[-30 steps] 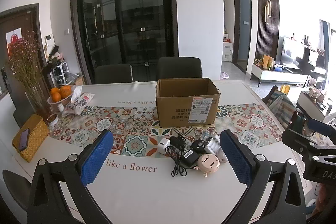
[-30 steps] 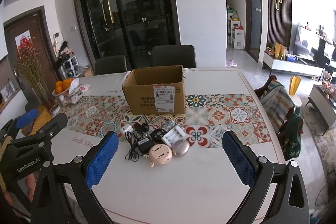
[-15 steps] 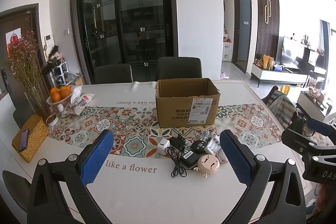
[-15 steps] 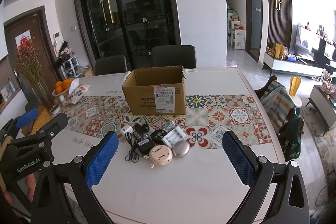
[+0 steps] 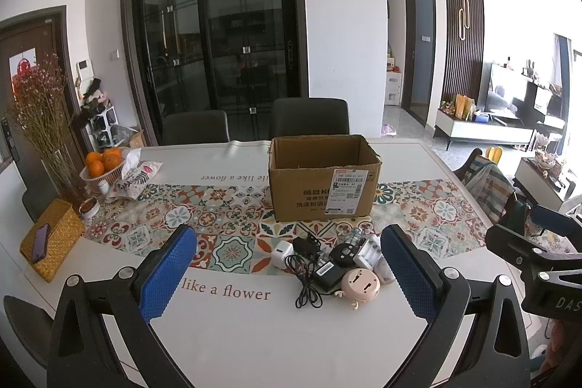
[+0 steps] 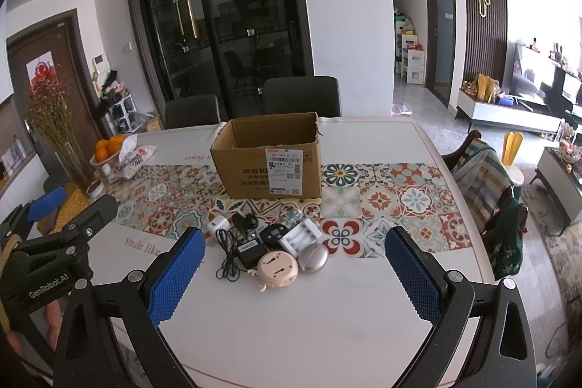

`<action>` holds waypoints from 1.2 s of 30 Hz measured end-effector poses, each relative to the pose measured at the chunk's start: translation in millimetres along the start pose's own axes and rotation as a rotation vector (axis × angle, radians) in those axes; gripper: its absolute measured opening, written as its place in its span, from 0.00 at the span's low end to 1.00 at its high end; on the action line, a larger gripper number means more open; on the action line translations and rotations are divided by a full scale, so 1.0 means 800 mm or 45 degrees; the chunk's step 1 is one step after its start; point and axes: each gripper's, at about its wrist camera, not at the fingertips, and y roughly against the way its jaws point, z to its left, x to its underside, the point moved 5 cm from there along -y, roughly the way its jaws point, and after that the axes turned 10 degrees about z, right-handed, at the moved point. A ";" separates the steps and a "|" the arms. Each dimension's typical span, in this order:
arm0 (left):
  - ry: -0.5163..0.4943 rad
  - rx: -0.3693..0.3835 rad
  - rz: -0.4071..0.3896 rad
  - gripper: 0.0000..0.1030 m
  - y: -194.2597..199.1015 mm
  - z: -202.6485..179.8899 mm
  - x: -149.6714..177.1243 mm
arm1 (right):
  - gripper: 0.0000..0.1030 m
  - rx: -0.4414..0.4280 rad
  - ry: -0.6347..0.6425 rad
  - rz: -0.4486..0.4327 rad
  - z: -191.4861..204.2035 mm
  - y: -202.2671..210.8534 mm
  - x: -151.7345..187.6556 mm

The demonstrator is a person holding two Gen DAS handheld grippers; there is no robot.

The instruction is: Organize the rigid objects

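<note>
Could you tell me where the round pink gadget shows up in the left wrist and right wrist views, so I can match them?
Left wrist: the round pink gadget lies right of centre, at the near edge of the pile, close to the right finger.
Right wrist: the gadget lies near the middle, left of a silver oval case.
Shared landmark: the open cardboard box stands just behind the pile.

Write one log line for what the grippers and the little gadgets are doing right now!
left gripper: open, empty | right gripper: open, empty | gadget pile: on table, untouched | cardboard box: open, behind pile
</note>
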 end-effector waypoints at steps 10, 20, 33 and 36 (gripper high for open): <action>-0.006 0.002 0.042 1.00 -0.026 0.004 -0.001 | 0.97 -0.003 0.002 0.031 0.000 -0.011 0.004; 0.008 -0.046 0.238 1.00 -0.099 0.027 0.028 | 0.97 -0.061 0.012 0.241 0.017 -0.097 0.014; -0.033 -0.002 0.468 1.00 -0.194 0.045 0.070 | 0.97 -0.108 -0.033 0.531 0.031 -0.216 0.052; -0.044 0.020 0.493 1.00 -0.212 0.047 0.075 | 0.97 -0.124 -0.049 0.570 0.035 -0.237 0.056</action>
